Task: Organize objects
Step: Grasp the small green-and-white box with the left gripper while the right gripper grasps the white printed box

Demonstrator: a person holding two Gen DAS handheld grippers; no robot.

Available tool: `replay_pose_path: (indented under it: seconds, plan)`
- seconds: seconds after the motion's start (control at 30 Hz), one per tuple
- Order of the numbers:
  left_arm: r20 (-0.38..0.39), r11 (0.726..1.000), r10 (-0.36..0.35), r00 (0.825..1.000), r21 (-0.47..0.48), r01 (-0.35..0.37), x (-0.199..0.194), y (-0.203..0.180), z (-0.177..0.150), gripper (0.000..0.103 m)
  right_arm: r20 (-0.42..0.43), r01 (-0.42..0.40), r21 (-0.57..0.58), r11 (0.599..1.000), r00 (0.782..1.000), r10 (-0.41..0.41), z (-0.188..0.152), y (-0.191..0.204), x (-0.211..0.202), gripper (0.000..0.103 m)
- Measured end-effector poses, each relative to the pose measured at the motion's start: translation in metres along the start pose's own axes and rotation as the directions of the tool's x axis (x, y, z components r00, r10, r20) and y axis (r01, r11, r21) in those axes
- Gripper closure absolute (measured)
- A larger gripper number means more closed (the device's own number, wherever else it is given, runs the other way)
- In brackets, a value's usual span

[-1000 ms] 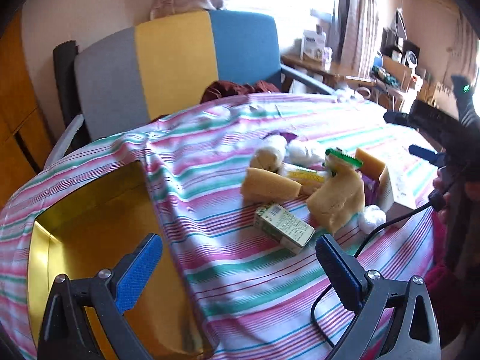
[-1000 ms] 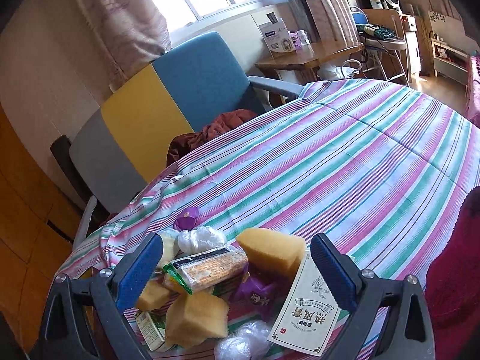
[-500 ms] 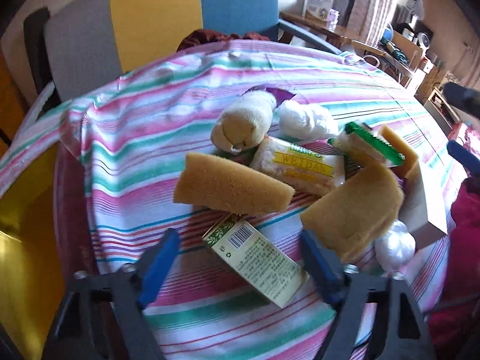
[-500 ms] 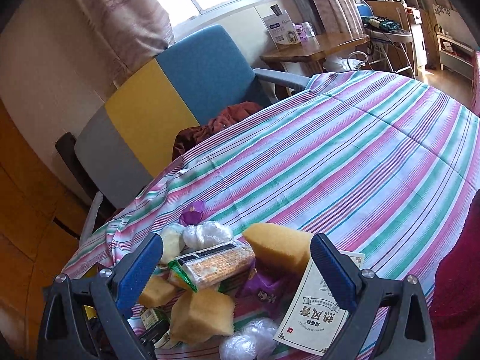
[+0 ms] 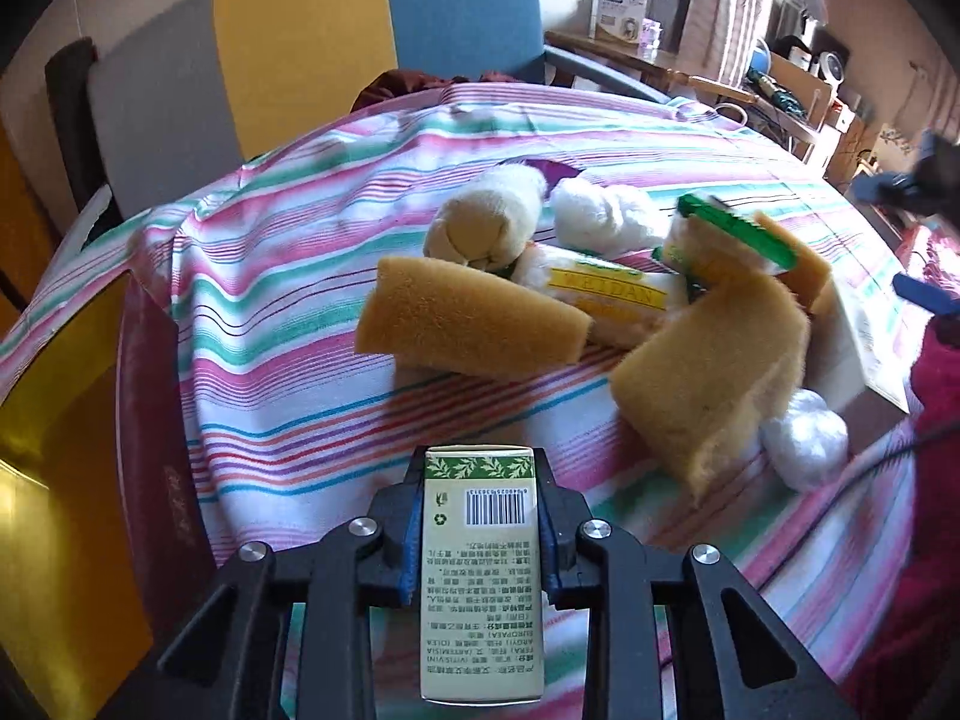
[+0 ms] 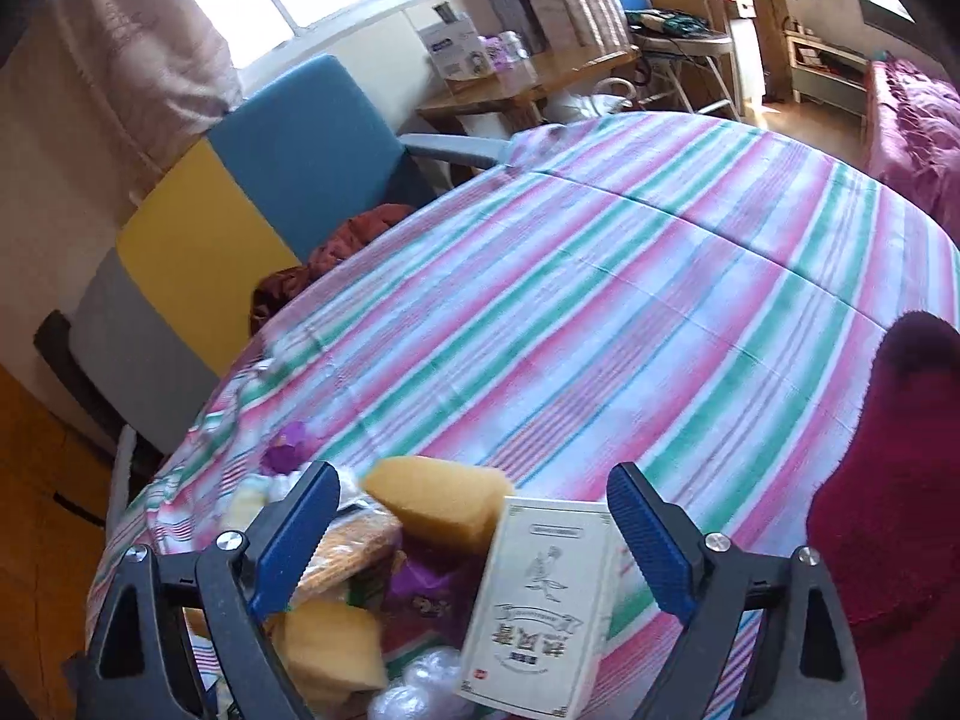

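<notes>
The left tongs [image 5: 480,525] were clamped on a small carton [image 5: 482,576], their blue pads pressing its two long sides. The carton was cream-white with a green leaf band across its far end, a barcode below that, and rows of small print running toward the camera (upside down from this view). It sat low over the striped counter [image 5: 288,324].

Beyond the left tongs lay the pile: a tan sponge [image 5: 468,324] straight ahead, a second sponge [image 5: 714,378] ahead to the right, a yellow-labelled packet [image 5: 612,294] between them, a cream plush roll [image 5: 486,222] and a white wad [image 5: 600,216] farther off. A white plastic ball [image 5: 807,441] touched the second sponge's right edge. To the left of the tongs stood a dark red box [image 5: 156,456] with a gold lining.

The right tongs [image 6: 474,531] stood wide, their jaws closing, with a flat white box [image 6: 540,606] between them; the pads did not touch it. That box bore a printed figure and a banner with dark characters. A sponge [image 6: 438,504] lay just beyond it, a purple packet [image 6: 426,594] to its left, and a maroon sleeve [image 6: 888,516] at the right.
</notes>
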State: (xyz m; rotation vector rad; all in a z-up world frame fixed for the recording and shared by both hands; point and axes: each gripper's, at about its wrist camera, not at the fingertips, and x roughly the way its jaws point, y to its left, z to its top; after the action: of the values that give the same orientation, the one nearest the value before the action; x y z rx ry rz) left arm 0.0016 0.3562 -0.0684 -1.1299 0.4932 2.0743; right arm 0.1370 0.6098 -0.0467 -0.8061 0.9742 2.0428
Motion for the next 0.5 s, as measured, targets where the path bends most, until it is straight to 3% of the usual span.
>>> replay_pose_path:
  seconds: [0.1,0.33,0.4,0.47,0.5]
  plan:
    - [0.023,1.000,-0.017,1.000,0.001,0.017,-0.015,-0.001,-0.006,0.073,-0.071,0.047,0.016,0.999,0.996,-0.046,-0.003,-0.005,0.014,0.010]
    - [0.081,1.000,-0.017,0.997,-0.010,0.018,-0.051,0.012,-0.013,0.073,-0.127,0.169,-0.100,0.981,0.975,-0.181,-0.016,0.007,0.027,0.011]
    - [0.095,1.000,-0.017,0.995,-0.023,0.019,-0.059,0.016,-0.015,0.073,-0.137,0.208,-0.141,0.968,0.964,-0.227,-0.020,0.011,0.032,0.020]
    - [0.111,0.999,-0.016,0.994,-0.036,0.020,-0.071,0.025,-0.018,0.073,-0.153,0.231,-0.167,0.959,0.954,-0.257,-0.023,0.013,0.037,0.044]
    - [0.120,0.999,-0.015,0.993,-0.043,0.021,-0.077,0.031,-0.019,0.073,-0.162,0.231,-0.173,0.958,0.952,-0.259,-0.024,0.014,0.039,0.045]
